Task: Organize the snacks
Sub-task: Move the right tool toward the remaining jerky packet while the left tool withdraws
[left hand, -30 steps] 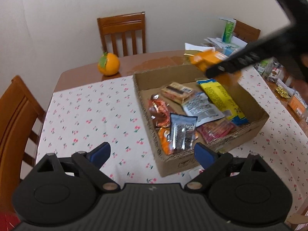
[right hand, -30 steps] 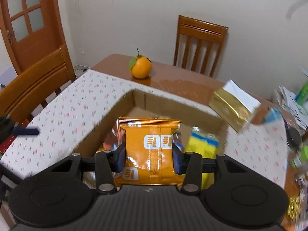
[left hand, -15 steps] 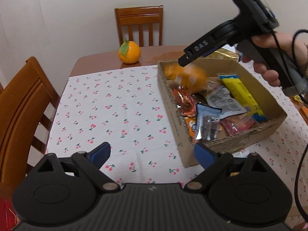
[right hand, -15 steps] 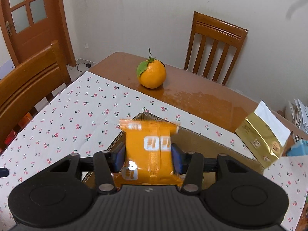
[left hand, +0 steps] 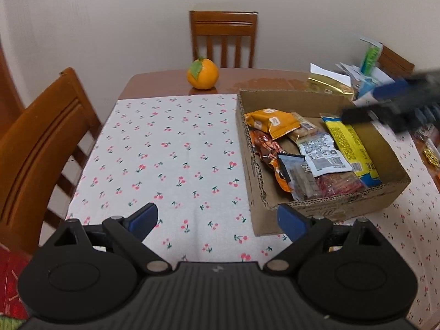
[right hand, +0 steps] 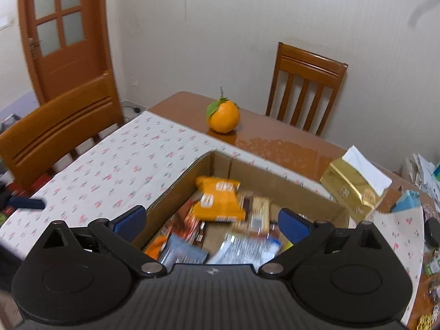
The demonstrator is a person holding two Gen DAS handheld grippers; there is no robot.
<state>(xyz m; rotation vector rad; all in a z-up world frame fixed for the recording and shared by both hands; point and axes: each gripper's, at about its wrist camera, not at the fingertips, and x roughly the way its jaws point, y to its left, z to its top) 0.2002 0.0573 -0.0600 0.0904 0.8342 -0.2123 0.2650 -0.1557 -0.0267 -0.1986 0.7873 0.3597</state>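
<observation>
An open cardboard box [left hand: 324, 209] [right hand: 288, 181] sits on the cherry-print tablecloth and holds several snack packets. The orange snack packet [left hand: 272, 122] [right hand: 218, 199] lies free at the box's far left corner, on top of other packets. My right gripper [right hand: 211, 221] hovers over the box with its jaws opening wide and nothing between them; it shows blurred in the left wrist view as the right gripper [left hand: 390, 104], at the right edge. My left gripper [left hand: 218, 218] hangs open over the cloth beside the box's near left corner, holding nothing.
An orange fruit [left hand: 203, 74] [right hand: 222, 117] stands on the bare wood at the table's far side. A gold pouch [right hand: 354, 187] [left hand: 328, 85] leans behind the box. Wooden chairs [left hand: 41, 148] [right hand: 305, 96] stand around the table. Small clutter [left hand: 371, 63] fills the table's right end.
My right gripper has opened and let go of the orange packet, which now lies in the box. The right gripper has drawn back toward the right. My left gripper has stayed open.
</observation>
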